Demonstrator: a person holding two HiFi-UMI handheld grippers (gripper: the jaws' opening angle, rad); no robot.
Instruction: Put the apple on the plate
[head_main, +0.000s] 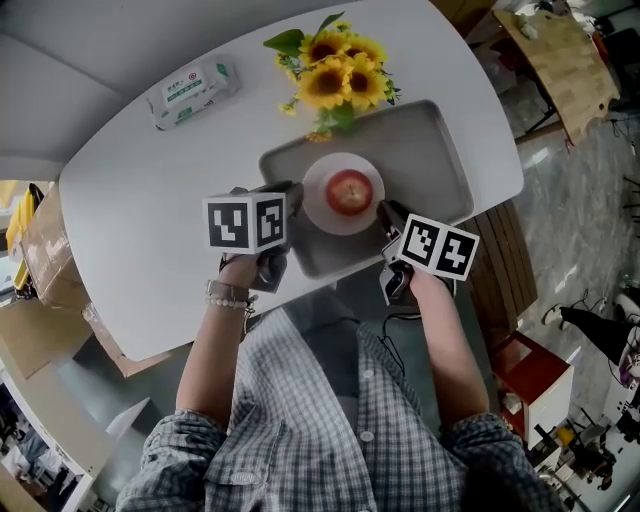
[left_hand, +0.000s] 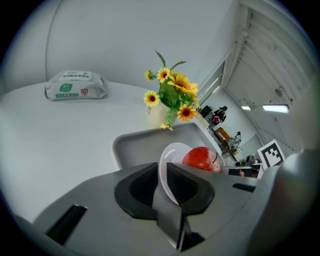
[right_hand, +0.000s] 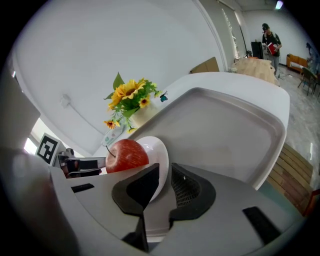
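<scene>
Left gripper (head_main: 296, 198), right gripper (head_main: 384, 211): fingers pinch opposite plate (head_main: 320, 212) rims.
Apple (head_main: 349, 191) sits on it; uneven lift could tilt plate, rolling apple onto tray (head_main: 430, 150).

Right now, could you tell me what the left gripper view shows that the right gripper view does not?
Only the left gripper view shows how the left gripper is shut on one edge of the plate. Only the right gripper view shows the right gripper shut on the opposite edge, plus a slatted wooden bench beyond the table. Both show the apple sitting on the plate, the grey tray and the sunflowers.
</scene>
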